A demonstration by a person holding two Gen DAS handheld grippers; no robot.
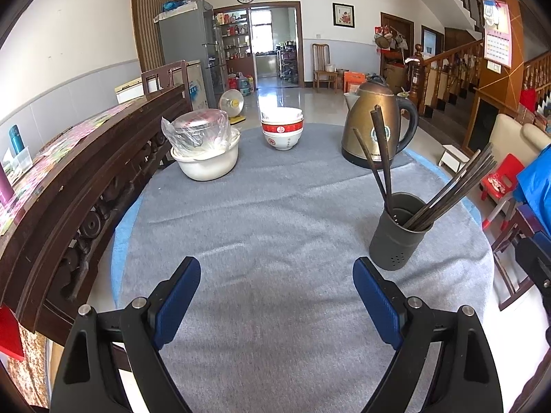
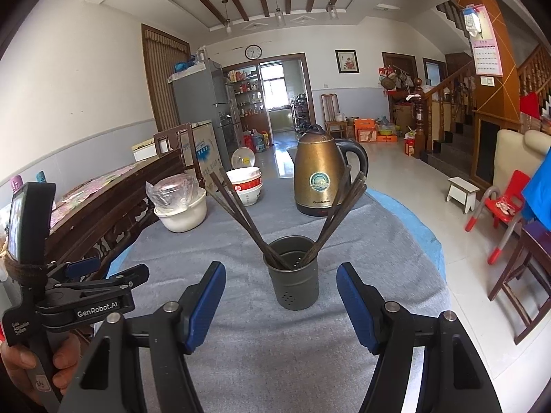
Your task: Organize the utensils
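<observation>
Blue-padded, black-framed left gripper (image 1: 276, 294) held low over the grey tablecloth (image 1: 268, 227), tilted downward, jaws spread wide with only cloth between the pads (image 1: 177, 297). Seen from the right wrist view as a black clamp body (image 2: 86, 296) gripped from below by a person's hand (image 2: 44, 361), fingers wrapped round the handle. Right gripper (image 2: 280, 304) likewise angled down toward the table, pointed straight at the dark perforated utensil holder (image 2: 296, 282), jaws parted wider than the holder and not touching it, nothing clamped. Holder stood upright on the cloth, just ahead of the right gripper and off to the right of the left one (image 1: 401, 232). Dark chopsticks (image 2: 237, 213) leaned out of it in two fans, one bunch to the left, another to the right (image 2: 339, 213). Behind, a brass-coloured electric kettle (image 2: 318, 172), a stack of red-and-white bowls (image 2: 246, 186), and a white basin holding a plastic-wrapped container (image 2: 180, 206), all well apart from both grippers.
</observation>
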